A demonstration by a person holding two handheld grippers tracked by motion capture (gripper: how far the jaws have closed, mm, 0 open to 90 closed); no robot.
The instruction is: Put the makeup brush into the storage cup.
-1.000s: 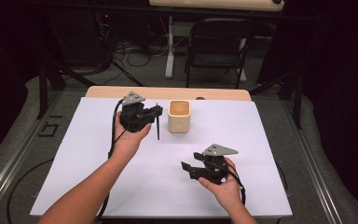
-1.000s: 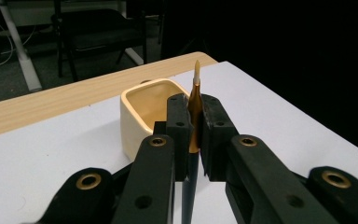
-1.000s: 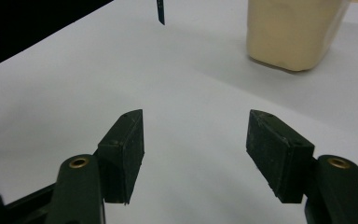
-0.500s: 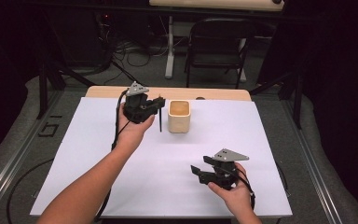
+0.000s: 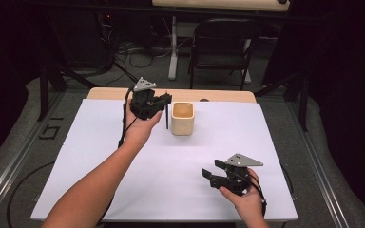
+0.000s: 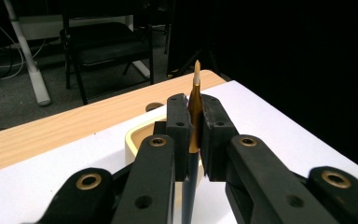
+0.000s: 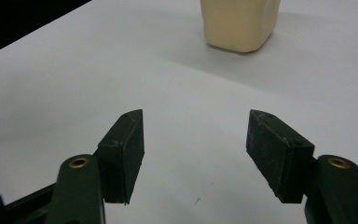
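Note:
My left gripper [image 5: 165, 100] is held above the far middle of the white table, just left of a cream square cup [image 5: 183, 118]. It is shut on a thin paintbrush [image 5: 166, 119] whose dark handle hangs straight down beside the cup. In the left gripper view, the gold ferrule and pale tip of the paintbrush [image 6: 196, 81] stick up between the pads of the left gripper [image 6: 196, 119], and the cup's rim [image 6: 135, 135] lies just behind. My right gripper [image 5: 210, 174] rests low at the near right, open and holding nothing. The right gripper [image 7: 196, 135] faces the cup [image 7: 240, 23] across bare table.
The white sheet [image 5: 100, 161] covers most of a wooden table, whose far edge [image 5: 218, 95] stays bare. A dark folding chair [image 5: 223, 47] and cables stand on the floor beyond the table.
My left gripper has carried the brush farther back and slightly right, closer to the cup. The right gripper has drifted right and nearer the front edge, still open.

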